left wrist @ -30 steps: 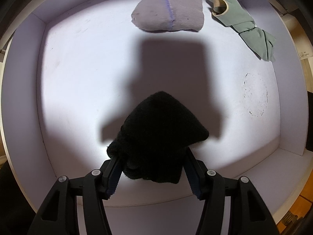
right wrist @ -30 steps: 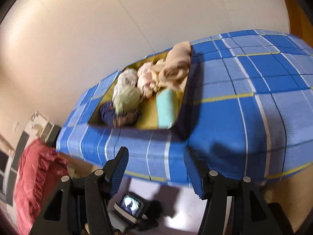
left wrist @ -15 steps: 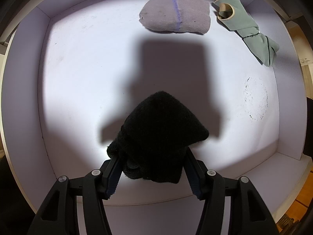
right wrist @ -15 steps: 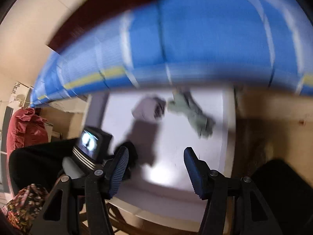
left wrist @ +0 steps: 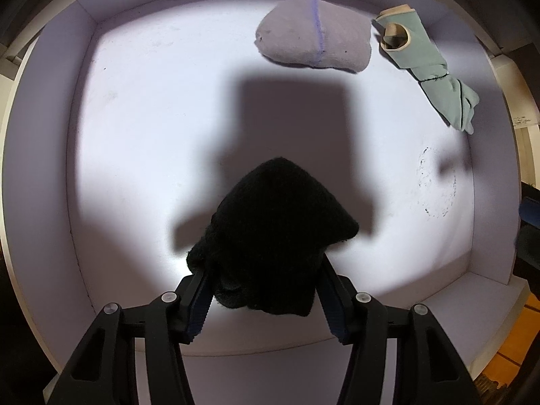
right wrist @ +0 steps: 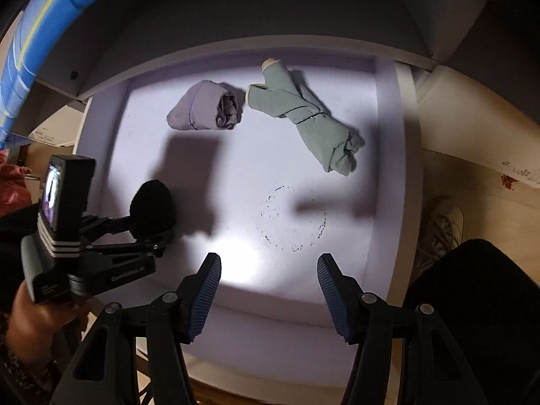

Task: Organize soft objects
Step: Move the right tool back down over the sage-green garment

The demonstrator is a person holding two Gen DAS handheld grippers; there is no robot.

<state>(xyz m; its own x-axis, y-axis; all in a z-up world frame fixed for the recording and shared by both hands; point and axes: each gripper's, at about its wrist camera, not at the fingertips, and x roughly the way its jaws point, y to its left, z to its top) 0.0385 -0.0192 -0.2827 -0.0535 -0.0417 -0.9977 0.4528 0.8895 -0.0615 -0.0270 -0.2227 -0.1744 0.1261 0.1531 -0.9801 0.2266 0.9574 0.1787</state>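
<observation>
Black fuzzy knit bundle (left wrist: 276,236) sits squeezed between my left gripper (left wrist: 265,298) jaws, above the white drawer (right wrist: 388,168) floor. My right gripper (right wrist: 268,288) jaws hang wide apart, holding nothing.

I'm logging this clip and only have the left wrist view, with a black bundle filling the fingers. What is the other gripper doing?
Observer: The right gripper is open and empty, hovering over the near edge of the white drawer.
Operator: Is anything under it?
Observer: Bare drawer floor, with a ring-shaped scuff mark just ahead of its fingers.
Operator: Does my black bundle touch the floor?
Observer: The right wrist view shows the left gripper holding the black knit bundle low at the drawer's left side; contact is unclear.
Operator: The lilac piece looks flat to me.
Observer: From the right, the lilac cloth is a roll, its spiral end facing the green sock bundle.
</observation>
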